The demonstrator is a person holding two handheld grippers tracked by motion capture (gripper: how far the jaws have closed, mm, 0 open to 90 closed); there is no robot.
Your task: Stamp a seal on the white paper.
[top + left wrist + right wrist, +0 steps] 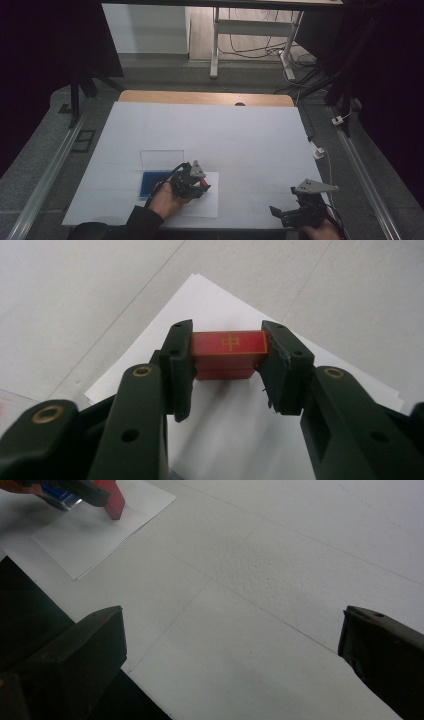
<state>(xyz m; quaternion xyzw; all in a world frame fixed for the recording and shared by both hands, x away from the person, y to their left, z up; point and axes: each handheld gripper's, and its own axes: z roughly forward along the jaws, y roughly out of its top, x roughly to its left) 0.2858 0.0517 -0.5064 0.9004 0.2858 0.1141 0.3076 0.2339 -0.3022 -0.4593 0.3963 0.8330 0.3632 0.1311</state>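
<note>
My left gripper [229, 356] is shut on a small red block [229, 346] with a gold character on its face, one jaw against each end. It hovers just over a white paper sheet [235, 430]. From above, that gripper [202, 186] and the red block [205, 183] sit over the sheet [206, 204], right of a blue pad [151, 184] in a clear case whose lid [161, 159] stands open. My right gripper [232, 625] is open, jaws wide apart over bare table; it rests near the front right edge [278, 213]. The right gripper view also catches the red block [114, 501].
The white table cover [240, 135] stretches wide behind and between the grippers. Its front edge drops to dark floor [30, 610] just left of my right gripper. A wooden strip [205, 97] borders the far side; a desk frame with cables [250, 35] stands beyond.
</note>
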